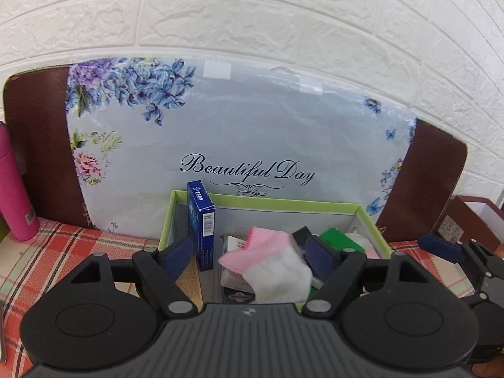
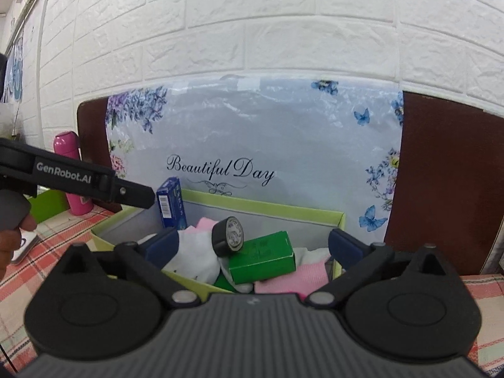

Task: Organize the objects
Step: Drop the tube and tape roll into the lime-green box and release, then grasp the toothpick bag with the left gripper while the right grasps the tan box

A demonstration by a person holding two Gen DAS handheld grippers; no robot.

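A green-rimmed open box (image 1: 267,203) (image 2: 271,208) on the checked cloth holds an upright blue carton (image 1: 201,223) (image 2: 170,203), pink-and-white socks (image 1: 267,260) (image 2: 192,255), a green carton (image 2: 261,256) (image 1: 338,239) and a black tape roll (image 2: 228,236). My left gripper (image 1: 249,255) is open and empty over the box's near left part, the blue carton just beyond its left finger. My right gripper (image 2: 255,245) is open and empty over the box's near edge, with the green carton and tape roll between its fingers but apart from them.
A floral "Beautiful Day" board (image 1: 239,132) (image 2: 252,138) leans on the white brick wall behind the box. A pink bottle (image 1: 14,186) (image 2: 71,170) stands at the left. A dark red box (image 1: 472,220) sits at the right. A plaid tablecloth (image 1: 63,252) covers the table.
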